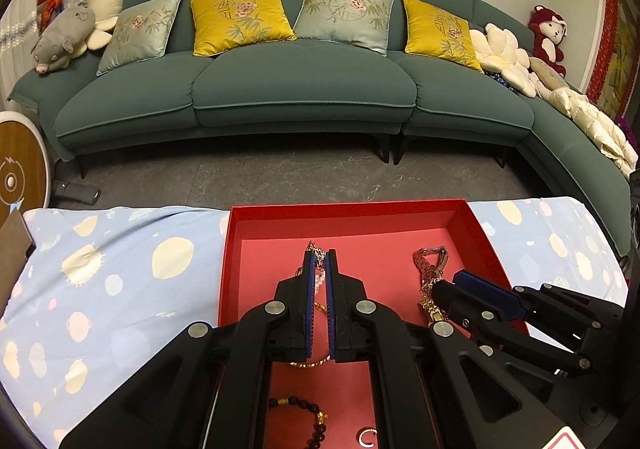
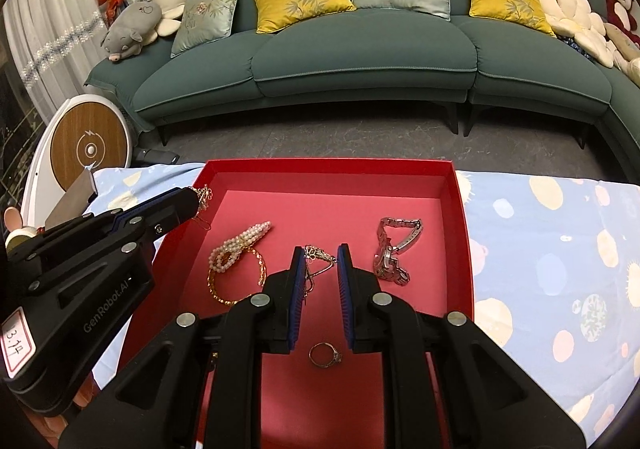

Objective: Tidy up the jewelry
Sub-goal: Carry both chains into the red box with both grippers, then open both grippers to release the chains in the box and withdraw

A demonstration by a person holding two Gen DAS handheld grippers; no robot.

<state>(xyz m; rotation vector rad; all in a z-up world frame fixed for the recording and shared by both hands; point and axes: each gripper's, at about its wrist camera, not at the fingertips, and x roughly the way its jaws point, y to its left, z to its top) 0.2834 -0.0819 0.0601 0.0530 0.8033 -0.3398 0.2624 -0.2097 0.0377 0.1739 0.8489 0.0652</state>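
Plainly, "GenRobot.AI" on left gripper (image 2: pixel 198 205) (label "3.14")

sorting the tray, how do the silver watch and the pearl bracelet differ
The silver watch is metal links with a round case; the pearl bracelet is small pale beads. The watch lies alone on the right side of the red tray; the pearl bracelet is bunched on the left, overlapping a gold chain. Both lie loose in the tray, in neither gripper.

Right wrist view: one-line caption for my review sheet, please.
Right gripper pinching a thin chain over the red tray, between pearl bracelet and silver watch.
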